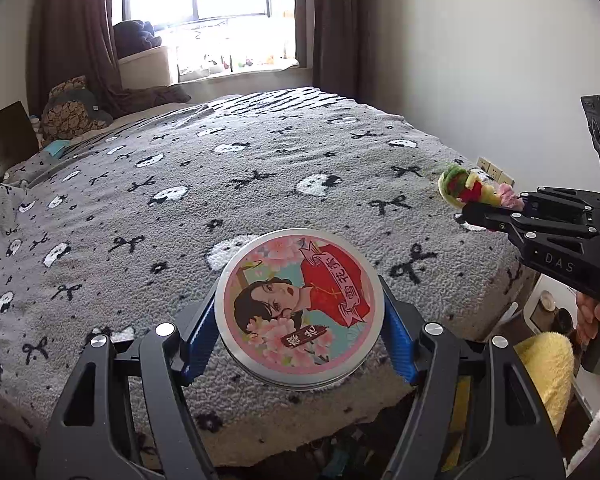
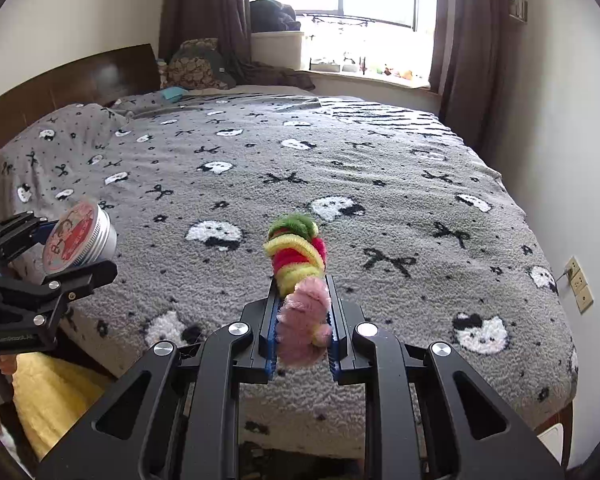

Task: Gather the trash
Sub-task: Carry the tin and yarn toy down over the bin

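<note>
My left gripper [image 1: 298, 312] is shut on a round metal tin [image 1: 299, 307] with a pink lid that shows a woman in red. It holds the tin above the near edge of the bed; the tin also shows in the right wrist view [image 2: 78, 240]. My right gripper [image 2: 302, 284] is shut on a bundle of fuzzy hair ties [image 2: 298, 276], green, yellow, red and pink. The bundle sticks out past the fingertips, above the bed's near edge. In the left wrist view the right gripper [image 1: 496, 210] and its bundle [image 1: 474, 190] are at the right.
A bed with a grey blanket [image 2: 340, 184] patterned with cats and bows fills both views. A dark headboard [image 2: 80, 76], pillows and a window sill with small items [image 2: 380, 68] lie beyond. A wall with sockets [image 2: 578, 280] is at the right. A yellow cloth [image 1: 548, 372] lies below the bed edge.
</note>
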`<state>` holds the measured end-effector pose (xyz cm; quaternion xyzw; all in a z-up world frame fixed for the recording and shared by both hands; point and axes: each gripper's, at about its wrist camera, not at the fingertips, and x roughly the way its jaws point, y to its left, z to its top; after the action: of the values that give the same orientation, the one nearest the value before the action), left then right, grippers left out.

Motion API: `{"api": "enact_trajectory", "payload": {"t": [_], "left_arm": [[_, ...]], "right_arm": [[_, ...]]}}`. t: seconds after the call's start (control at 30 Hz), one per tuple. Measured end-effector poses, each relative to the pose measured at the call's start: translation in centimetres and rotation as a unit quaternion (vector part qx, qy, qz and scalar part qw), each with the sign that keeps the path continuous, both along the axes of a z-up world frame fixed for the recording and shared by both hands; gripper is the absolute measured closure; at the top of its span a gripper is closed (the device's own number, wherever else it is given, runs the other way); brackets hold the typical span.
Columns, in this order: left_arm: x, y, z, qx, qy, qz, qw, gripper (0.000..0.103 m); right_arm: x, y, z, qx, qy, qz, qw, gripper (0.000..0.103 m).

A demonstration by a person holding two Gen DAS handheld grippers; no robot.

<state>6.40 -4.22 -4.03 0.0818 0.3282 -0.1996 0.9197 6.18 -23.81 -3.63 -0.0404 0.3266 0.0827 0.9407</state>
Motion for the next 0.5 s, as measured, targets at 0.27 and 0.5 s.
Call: {"api": "enact_trajectory", "payload": {"t": [0.27,0.5], "left_arm": [[-5.5,0.1,-2.7,0.005,0.006,-0.001,1.0,0.036],[-8.5,0.5,-7.7,0.002,0.052,-0.009,0.9986,0.036]], "right_arm": [[-6.3,0.4,-2.2,0.008,0.01,0.034,0.999,0.083],[-9.3,1.2,-7.2,0.028,0.068,0.049,0.996,0.083]]}}
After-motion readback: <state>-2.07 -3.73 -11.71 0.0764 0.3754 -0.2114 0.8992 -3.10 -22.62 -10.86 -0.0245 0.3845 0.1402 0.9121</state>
